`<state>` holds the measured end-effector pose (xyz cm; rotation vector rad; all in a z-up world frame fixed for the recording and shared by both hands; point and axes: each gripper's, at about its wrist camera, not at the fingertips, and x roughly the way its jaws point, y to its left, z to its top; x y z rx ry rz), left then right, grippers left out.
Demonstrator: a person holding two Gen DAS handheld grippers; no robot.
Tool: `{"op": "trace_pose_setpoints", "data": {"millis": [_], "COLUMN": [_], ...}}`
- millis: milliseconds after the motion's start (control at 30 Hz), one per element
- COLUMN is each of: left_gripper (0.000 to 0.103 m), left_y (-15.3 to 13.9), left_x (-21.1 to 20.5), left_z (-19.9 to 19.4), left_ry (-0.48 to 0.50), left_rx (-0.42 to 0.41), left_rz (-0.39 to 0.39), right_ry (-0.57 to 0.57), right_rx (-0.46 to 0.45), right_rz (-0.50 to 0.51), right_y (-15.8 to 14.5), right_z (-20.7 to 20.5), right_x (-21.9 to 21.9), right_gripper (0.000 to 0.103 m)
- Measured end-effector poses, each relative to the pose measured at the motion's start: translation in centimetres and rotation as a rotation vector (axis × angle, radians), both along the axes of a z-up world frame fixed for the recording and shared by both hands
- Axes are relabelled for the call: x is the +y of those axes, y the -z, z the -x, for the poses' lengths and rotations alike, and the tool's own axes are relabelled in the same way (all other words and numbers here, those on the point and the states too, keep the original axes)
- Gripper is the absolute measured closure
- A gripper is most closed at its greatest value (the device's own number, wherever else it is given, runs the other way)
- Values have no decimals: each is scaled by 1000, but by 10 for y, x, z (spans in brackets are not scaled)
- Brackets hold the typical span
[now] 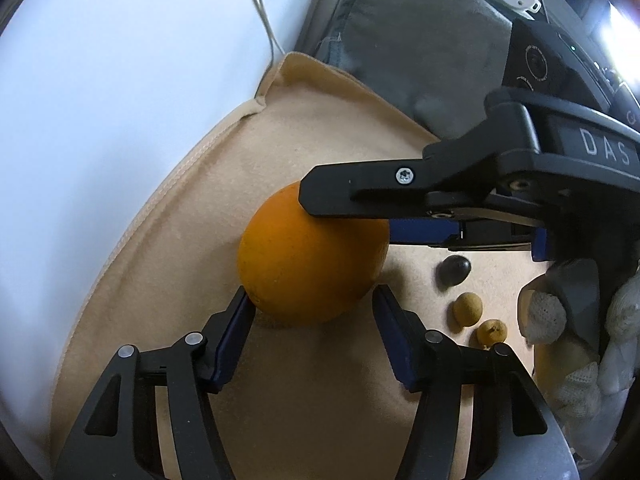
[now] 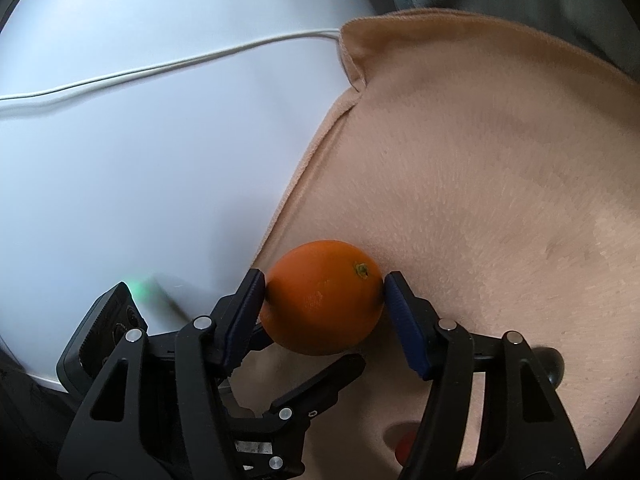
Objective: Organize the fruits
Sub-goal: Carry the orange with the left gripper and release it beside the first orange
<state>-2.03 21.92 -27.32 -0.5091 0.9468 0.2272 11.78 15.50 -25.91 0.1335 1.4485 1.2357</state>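
Note:
One orange (image 1: 308, 256) sits low over the beige cloth (image 1: 320, 128), close to the cloth's left edge, and both grippers meet on it. In the left wrist view my left gripper (image 1: 312, 304) has its blue pads (image 1: 234, 332) against the fruit's lower sides. My right gripper (image 1: 348, 214) comes in from the right, one finger lying over the top of the orange. The right wrist view shows the orange (image 2: 324, 300), stem end up, squeezed between the pads of my right gripper (image 2: 325, 280). My left gripper (image 2: 310, 348) touches it from below.
A dark fruit (image 1: 454, 270) and two small tan fruits (image 1: 468, 308) lie on the cloth to the right of the orange. A gloved hand (image 1: 548, 312) holds the right gripper. White tabletop (image 1: 120, 120) with a white cable (image 2: 160, 66) lies left; grey fabric (image 1: 400, 40) lies behind.

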Motion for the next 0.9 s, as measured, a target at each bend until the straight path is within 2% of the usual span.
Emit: {"op": "trace_pose_setpoints", "data": {"millis": [467, 667, 900], "left_gripper": [44, 44, 44], "left_y": [-27, -41, -57], "left_x": [-23, -49, -87], "left_z": [-9, -19, -35], "left_ry": [34, 77, 141], "left_rx": [-51, -75, -104], "left_rz": [-53, -56, -60], "right_ry": [39, 85, 160], "right_rx": [-58, -87, -104], "right_rz": [-50, -54, -63], "right_y": [-25, -43, -62], "right_z": [-5, -12, -25], "right_x": [-35, -66, -125], "right_gripper": [38, 38, 38]}}
